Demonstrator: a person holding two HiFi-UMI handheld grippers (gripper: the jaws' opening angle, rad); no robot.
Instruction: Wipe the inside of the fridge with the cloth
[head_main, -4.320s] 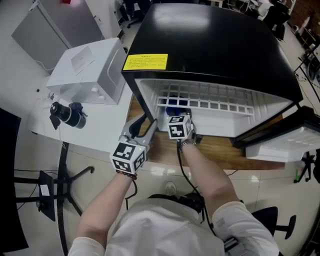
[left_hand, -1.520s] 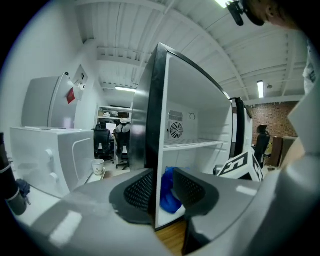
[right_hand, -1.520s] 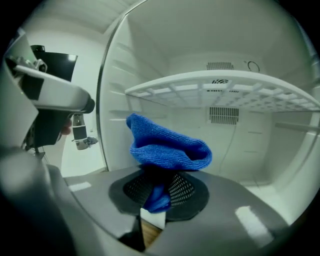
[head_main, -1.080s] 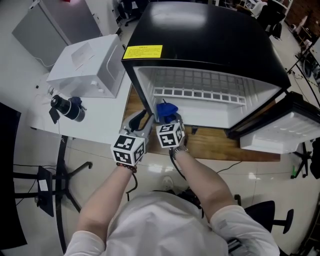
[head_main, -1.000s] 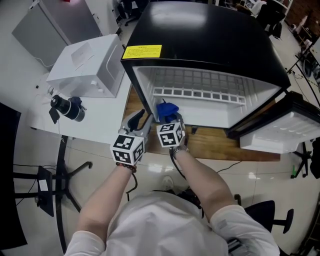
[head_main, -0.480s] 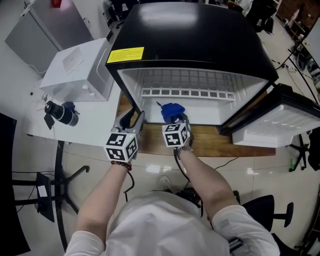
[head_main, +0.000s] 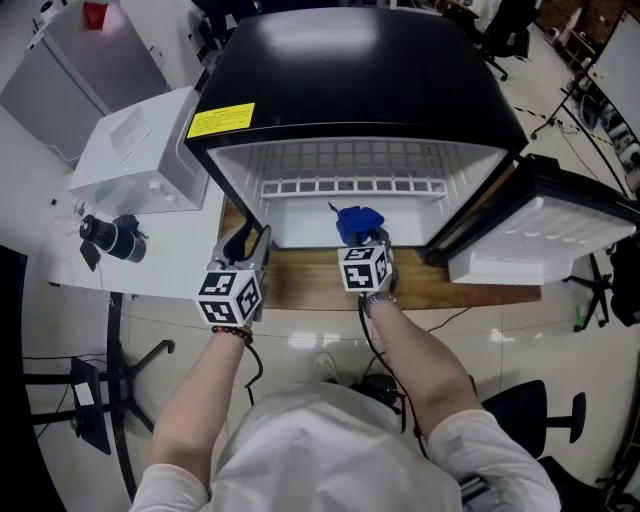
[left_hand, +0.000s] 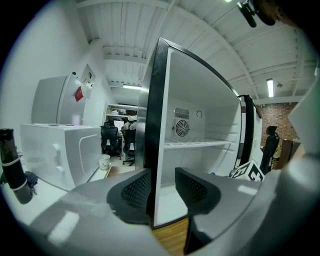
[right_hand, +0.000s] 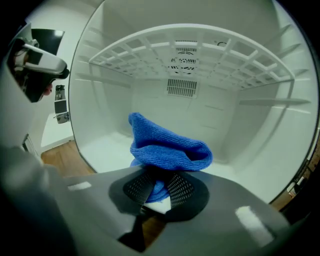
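Fridge (head_main: 350, 70): glossy black top and sides with a white plastic liner, fills the upper centre of the head view. Its door (head_main: 545, 235) is swung open at right. It sits on a wood-grain worktop (head_main: 310, 285), with glossy pale tiled floor (head_main: 560, 340) around. White worktop (head_main: 170, 265) at left carries a white boxy appliance (head_main: 135, 150). White grid shelf (head_main: 350, 185) spans the upper cavity.

Cloth (head_main: 358, 222): blue, knitted-looking, bunched, low at the front of the cavity, centre frame. Right gripper (head_main: 372, 240) fingers are clamped on its lower fold. The right gripper view shows mesh-pattern pads (right_hand: 181, 187) pinching it. It also shows a slotted vent (right_hand: 182, 87) on the back wall, unseen from the head view.

Left gripper (head_main: 245, 240) is at the fridge's left front corner. Its fingers are apart and have just been opening, with the side wall's black front edge between them. Only the left gripper view shows a paper cup (left_hand: 104, 161) past that wall.
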